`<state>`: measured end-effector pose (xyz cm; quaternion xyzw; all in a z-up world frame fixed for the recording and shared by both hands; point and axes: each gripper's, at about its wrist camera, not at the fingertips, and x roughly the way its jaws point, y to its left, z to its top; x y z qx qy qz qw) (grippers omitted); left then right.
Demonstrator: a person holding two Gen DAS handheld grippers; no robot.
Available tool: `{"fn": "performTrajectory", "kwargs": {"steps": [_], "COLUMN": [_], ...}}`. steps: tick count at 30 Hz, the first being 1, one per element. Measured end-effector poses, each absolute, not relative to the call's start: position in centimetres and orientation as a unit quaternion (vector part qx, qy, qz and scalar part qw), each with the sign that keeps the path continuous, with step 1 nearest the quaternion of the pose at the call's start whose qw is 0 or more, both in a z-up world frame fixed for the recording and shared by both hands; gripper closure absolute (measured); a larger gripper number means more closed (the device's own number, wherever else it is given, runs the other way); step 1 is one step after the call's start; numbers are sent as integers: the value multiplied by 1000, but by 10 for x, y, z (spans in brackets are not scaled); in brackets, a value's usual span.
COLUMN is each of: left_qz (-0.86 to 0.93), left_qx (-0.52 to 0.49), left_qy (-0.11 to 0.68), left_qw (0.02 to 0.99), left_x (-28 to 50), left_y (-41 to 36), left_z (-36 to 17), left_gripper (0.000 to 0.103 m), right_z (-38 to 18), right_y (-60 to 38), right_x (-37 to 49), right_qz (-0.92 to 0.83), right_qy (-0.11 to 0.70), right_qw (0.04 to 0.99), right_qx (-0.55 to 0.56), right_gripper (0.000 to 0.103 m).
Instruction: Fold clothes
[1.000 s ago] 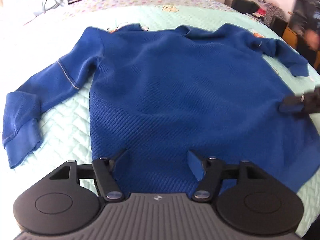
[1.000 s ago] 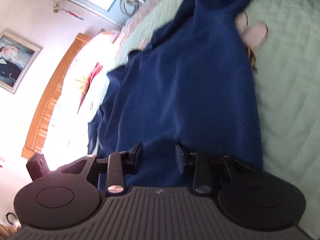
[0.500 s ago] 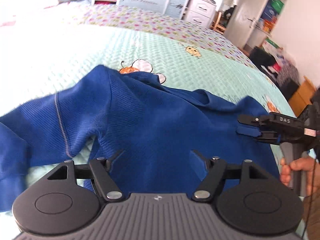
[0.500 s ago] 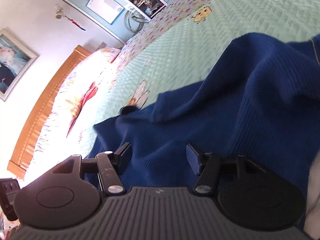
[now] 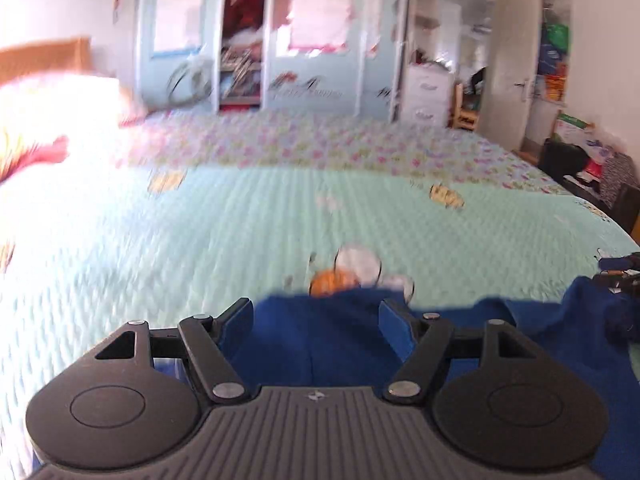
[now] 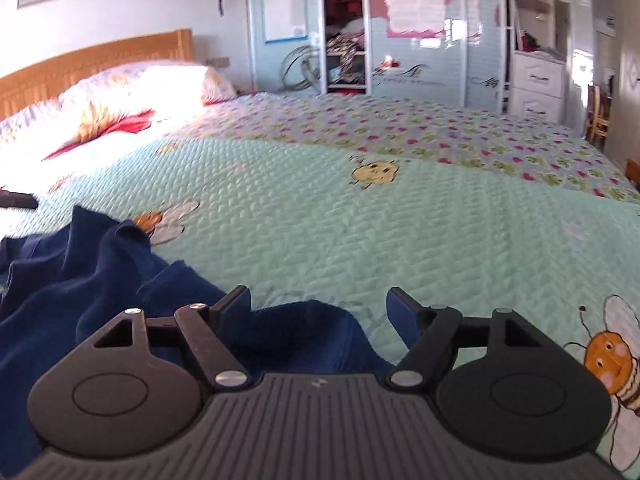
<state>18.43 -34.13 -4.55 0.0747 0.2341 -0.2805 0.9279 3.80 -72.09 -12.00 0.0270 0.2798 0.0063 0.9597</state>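
Note:
A blue knit sweater (image 5: 344,344) lies on the mint quilted bed (image 5: 240,232). My left gripper (image 5: 316,310) hovers over the sweater's far edge. It is open, with cloth below the gap and neither pad pressing on it. In the right wrist view the sweater (image 6: 80,280) is rumpled at the lower left. A lobe of its edge lies under my right gripper (image 6: 318,298), whose jaws are opening and hold nothing. The right gripper's tip (image 5: 618,276) shows at the left wrist view's right edge. A dark tip of the left gripper (image 6: 16,199) shows at the right wrist view's left edge.
Bee pictures (image 6: 616,360) dot the quilt. Pillows (image 6: 120,96) and a wooden headboard (image 6: 92,60) are at the far left. Beyond the bed stand a wardrobe (image 6: 400,32), white drawers (image 6: 536,84) and, at the right, a door (image 5: 516,68) with clutter.
Both views swung from the sweater's body to its far edge and the room beyond. The right gripper rolled upright and its jaws widened. The left view is blurred by motion.

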Motion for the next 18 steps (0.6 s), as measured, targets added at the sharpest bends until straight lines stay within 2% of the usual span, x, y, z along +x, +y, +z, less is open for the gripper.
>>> {"fn": "performTrajectory", "kwargs": {"steps": [2,8,18], "left_qz": [-302,-376,-432], "left_qx": [110,219,315], "left_qy": [214,247,279], "left_qw": [922,866,798], "left_x": [200,244,248], "left_y": [-357,-403,-423], "left_z": [-44,-66,-97], "left_gripper": [31,31,34], "right_z": [-130,-155,-141], "right_y": [-721,-715,-718], "right_x": [47,48,61], "right_qz": [13,24,38], "right_qy": [301,324,329], "right_qw": [954,945,943], "right_qx": [11,27,-16], "right_gripper": [28,28,28]}}
